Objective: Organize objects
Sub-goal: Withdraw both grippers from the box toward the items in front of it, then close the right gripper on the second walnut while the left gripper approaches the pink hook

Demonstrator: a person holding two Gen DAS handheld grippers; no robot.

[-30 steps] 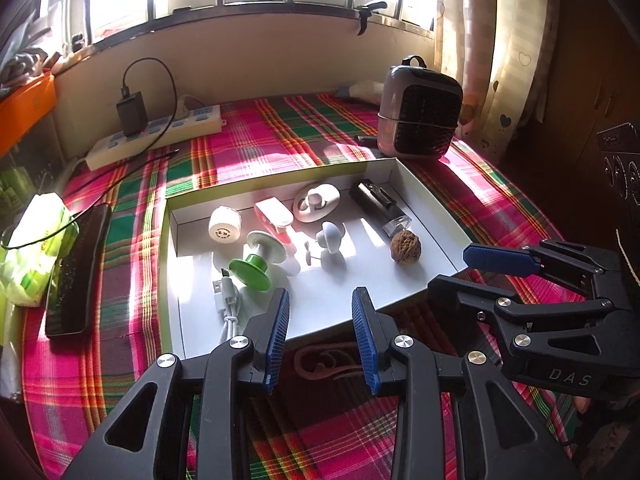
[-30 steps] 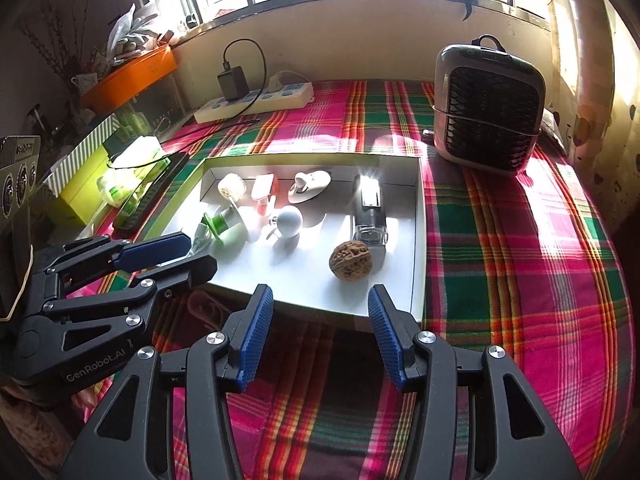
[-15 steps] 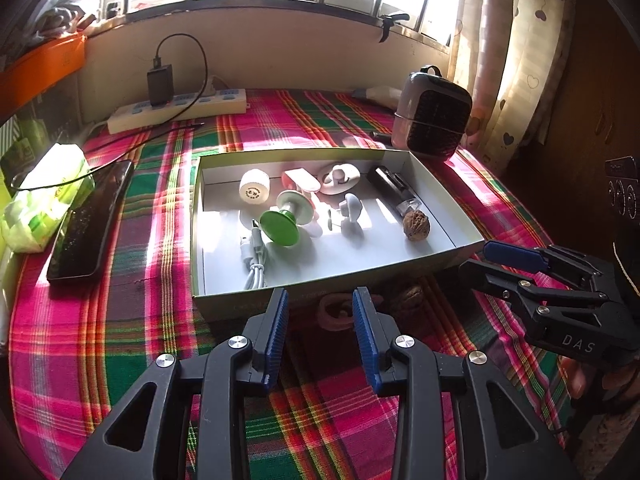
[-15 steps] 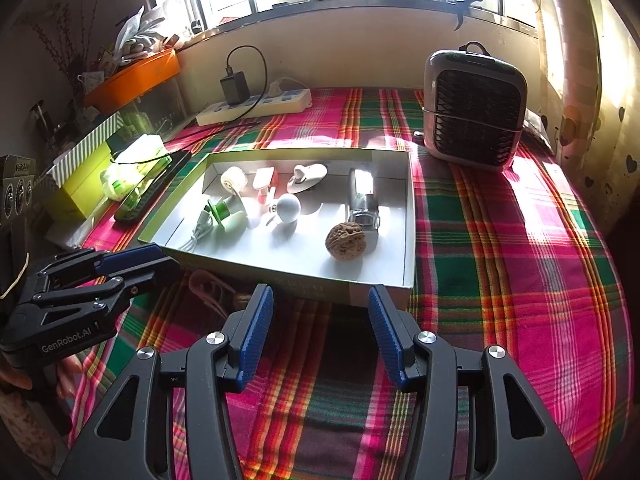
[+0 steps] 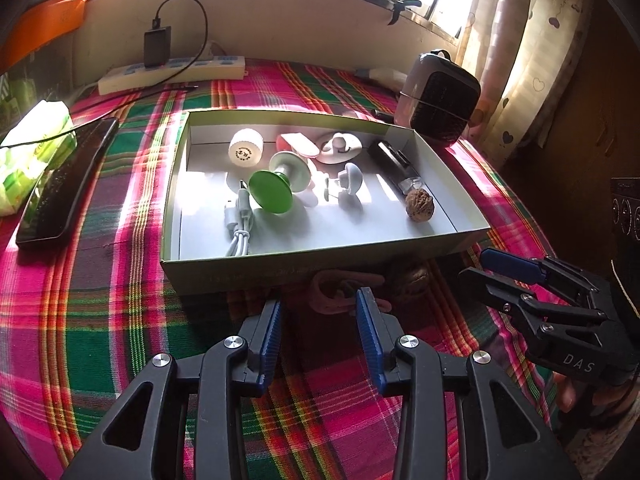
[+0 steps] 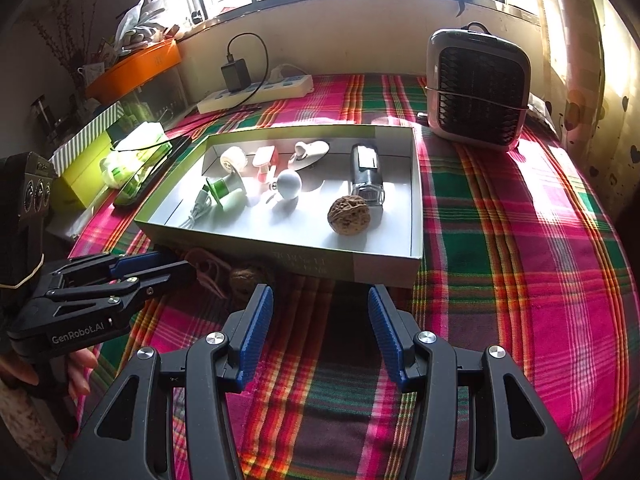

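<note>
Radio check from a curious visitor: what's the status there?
Left hand-held gripper opening, empty, nosed at pink clip on the cloth. Right hand-held gripper open, empty. Second walnut also outside the box. Box wall close behind both.

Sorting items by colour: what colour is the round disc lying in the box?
Green disc on a white stem, clearest in the left wrist view.
</note>
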